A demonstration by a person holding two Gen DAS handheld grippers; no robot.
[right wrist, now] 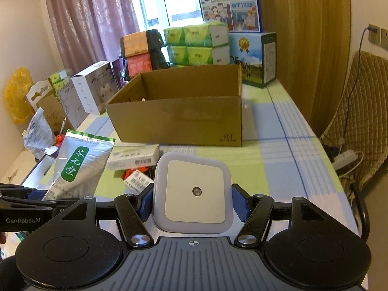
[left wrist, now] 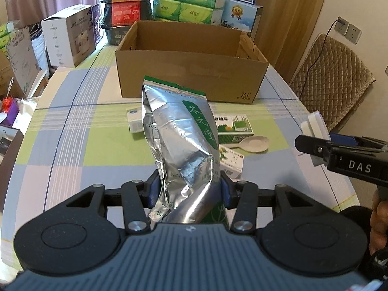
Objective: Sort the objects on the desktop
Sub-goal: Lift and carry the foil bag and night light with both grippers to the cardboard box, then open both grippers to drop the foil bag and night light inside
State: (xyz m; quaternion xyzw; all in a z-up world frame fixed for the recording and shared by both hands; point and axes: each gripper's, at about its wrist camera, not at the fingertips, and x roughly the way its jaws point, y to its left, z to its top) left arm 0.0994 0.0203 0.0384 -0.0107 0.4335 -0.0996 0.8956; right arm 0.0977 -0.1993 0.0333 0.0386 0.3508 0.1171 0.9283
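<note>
My left gripper (left wrist: 190, 190) is shut on a crumpled silver foil pouch (left wrist: 179, 140) with a green label, held upright above the table. In the right wrist view the same pouch (right wrist: 77, 165) stands at the left. My right gripper (right wrist: 192, 200) is shut on a square white night light (right wrist: 194, 191) with a small round sensor. From the left wrist view that night light (left wrist: 315, 128) and the right gripper (left wrist: 312, 145) show at the right edge. An open cardboard box (left wrist: 191, 72) stands ahead of both grippers; the box (right wrist: 179, 118) looks nearly empty.
On the checked tablecloth (left wrist: 72, 145) lie medicine boxes (left wrist: 234, 128), a pale spoon (left wrist: 254, 143) and a white carton (right wrist: 133, 157). Tissue packs (left wrist: 189, 2), cartons and a white box (left wrist: 68, 36) crowd the far and left edges. A quilted chair (left wrist: 332, 80) stands at the right.
</note>
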